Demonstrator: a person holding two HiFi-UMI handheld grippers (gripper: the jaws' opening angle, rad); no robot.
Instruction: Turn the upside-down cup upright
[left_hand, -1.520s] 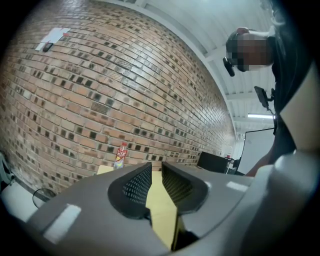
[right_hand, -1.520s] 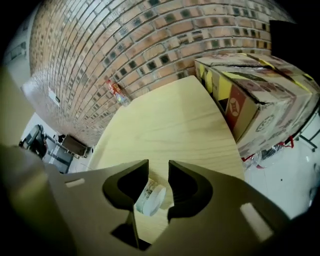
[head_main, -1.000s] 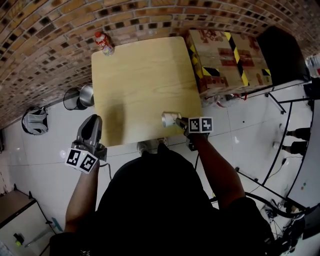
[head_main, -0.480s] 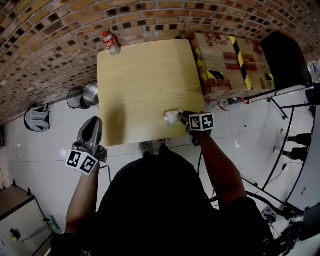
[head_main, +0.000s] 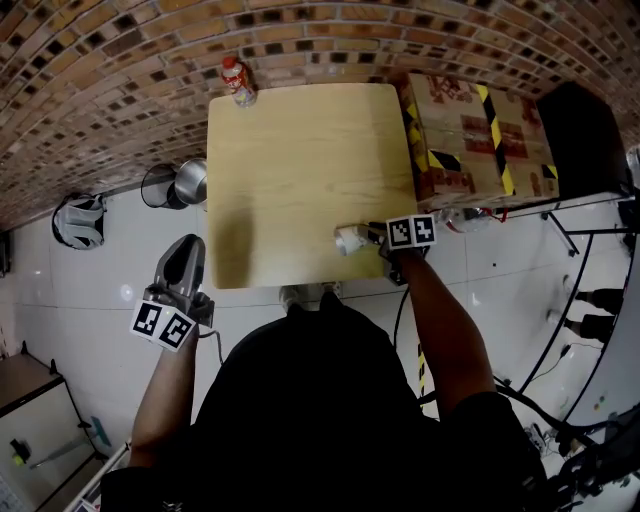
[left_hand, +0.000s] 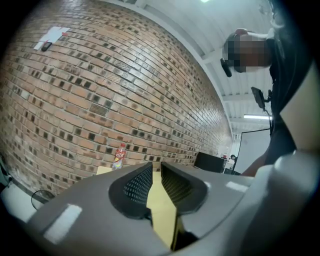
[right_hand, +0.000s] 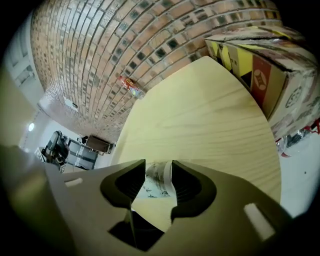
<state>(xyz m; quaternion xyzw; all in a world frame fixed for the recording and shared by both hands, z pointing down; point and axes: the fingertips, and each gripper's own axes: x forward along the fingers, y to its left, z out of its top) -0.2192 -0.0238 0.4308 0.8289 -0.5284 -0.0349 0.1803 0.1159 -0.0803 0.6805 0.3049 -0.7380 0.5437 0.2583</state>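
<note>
A white printed cup (head_main: 347, 240) rests on the pale wooden table (head_main: 300, 160) near its front right edge; I cannot tell which way up it stands. My right gripper (head_main: 368, 238) reaches it from the right. In the right gripper view the cup (right_hand: 157, 179) fills the gap between the jaws of that gripper (right_hand: 158, 172), which are opening. My left gripper (head_main: 184, 245) hangs over the floor left of the table. In its own view the left gripper (left_hand: 156, 172) shows a narrow empty gap between its jaws.
A red-capped bottle (head_main: 236, 80) stands at the table's far left corner by the brick wall. A cardboard box with yellow-black tape (head_main: 480, 130) sits right of the table. Two metal bins (head_main: 175, 183) and a bag (head_main: 78, 220) lie on the floor at left.
The right gripper has turned a little around the cup and its jaws have spread slightly. The left gripper keeps its pose beside the table.
</note>
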